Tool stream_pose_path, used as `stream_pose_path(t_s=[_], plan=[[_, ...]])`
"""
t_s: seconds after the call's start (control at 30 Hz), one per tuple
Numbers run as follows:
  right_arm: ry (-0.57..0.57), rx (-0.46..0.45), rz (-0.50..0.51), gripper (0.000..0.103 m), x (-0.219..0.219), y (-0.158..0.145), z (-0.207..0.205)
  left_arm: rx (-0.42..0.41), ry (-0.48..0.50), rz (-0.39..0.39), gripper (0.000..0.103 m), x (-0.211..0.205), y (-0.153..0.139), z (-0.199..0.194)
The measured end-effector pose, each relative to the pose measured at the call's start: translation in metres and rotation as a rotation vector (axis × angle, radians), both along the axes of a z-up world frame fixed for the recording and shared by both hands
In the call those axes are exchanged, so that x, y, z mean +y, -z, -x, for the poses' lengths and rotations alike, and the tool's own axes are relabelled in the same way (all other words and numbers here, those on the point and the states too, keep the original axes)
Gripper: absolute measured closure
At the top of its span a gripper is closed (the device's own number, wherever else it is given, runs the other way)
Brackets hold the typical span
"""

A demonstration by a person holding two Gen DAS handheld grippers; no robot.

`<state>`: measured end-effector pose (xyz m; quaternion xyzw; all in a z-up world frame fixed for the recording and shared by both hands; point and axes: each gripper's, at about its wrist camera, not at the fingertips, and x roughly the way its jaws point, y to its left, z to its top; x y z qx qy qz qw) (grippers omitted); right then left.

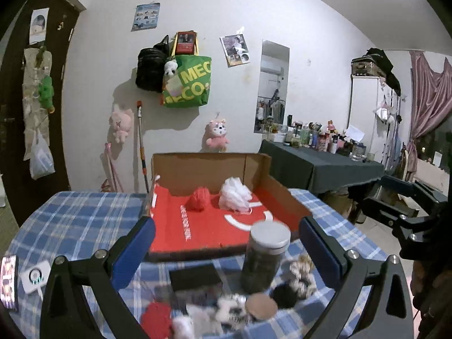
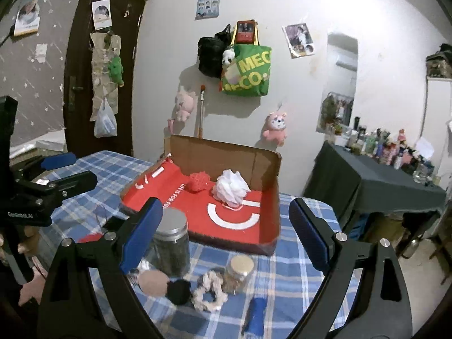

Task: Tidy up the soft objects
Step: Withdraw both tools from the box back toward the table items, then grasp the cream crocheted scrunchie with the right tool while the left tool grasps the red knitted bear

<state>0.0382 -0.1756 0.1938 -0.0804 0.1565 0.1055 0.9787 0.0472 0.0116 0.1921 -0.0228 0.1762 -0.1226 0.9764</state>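
An open cardboard box with a red floor [image 1: 203, 234] [image 2: 265, 220] sits on the blue plaid table. Inside lie a red yarn ball [image 1: 199, 199] [image 2: 199, 181] and a white mesh pouf [image 1: 235, 194] [image 2: 230, 188]. In front of the box lie a striped scrunchie [image 2: 209, 292] [image 1: 302, 278], a black pom [image 2: 178, 291] [image 1: 284, 295], a pink puff [image 2: 152, 282], a red soft ball [image 1: 156, 320] and a white fuzzy piece [image 1: 231, 306]. My left gripper [image 1: 227, 238] is open and empty above them. My right gripper [image 2: 226, 226] is open and empty too.
A tall dark jar with a metal lid [image 1: 265, 257] [image 2: 172, 243], a small cork-lid jar [image 2: 238, 274] [image 1: 261, 306], a black card [image 1: 195, 278] and a blue roll [image 2: 255, 313] stand among the soft things. A phone [image 1: 8, 282] lies at the left edge. A cluttered dark table [image 1: 325, 163] stands right.
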Motion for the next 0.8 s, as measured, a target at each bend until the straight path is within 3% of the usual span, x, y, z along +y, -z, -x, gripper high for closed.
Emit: stream_pose_path(t_s=[0.3, 0.47, 0.8], plan=[[0.058, 0.027, -0.015, 0.011, -0.004, 0.060, 0.023, 0.068, -0.040, -0.032, 0.000, -0.010, 0.060, 0.022], [0.054, 0.095, -0.032, 0.011, -0.005, 0.098, 0.019, 0.128, -0.041, -0.054, 0.000, -0.011, 0.089, 0.018], [0.068, 0.225, -0.062, 0.011, -0.008, 0.147, -0.003, 0.195, -0.108, -0.089, 0.000, 0.012, 0.117, 0.011]])
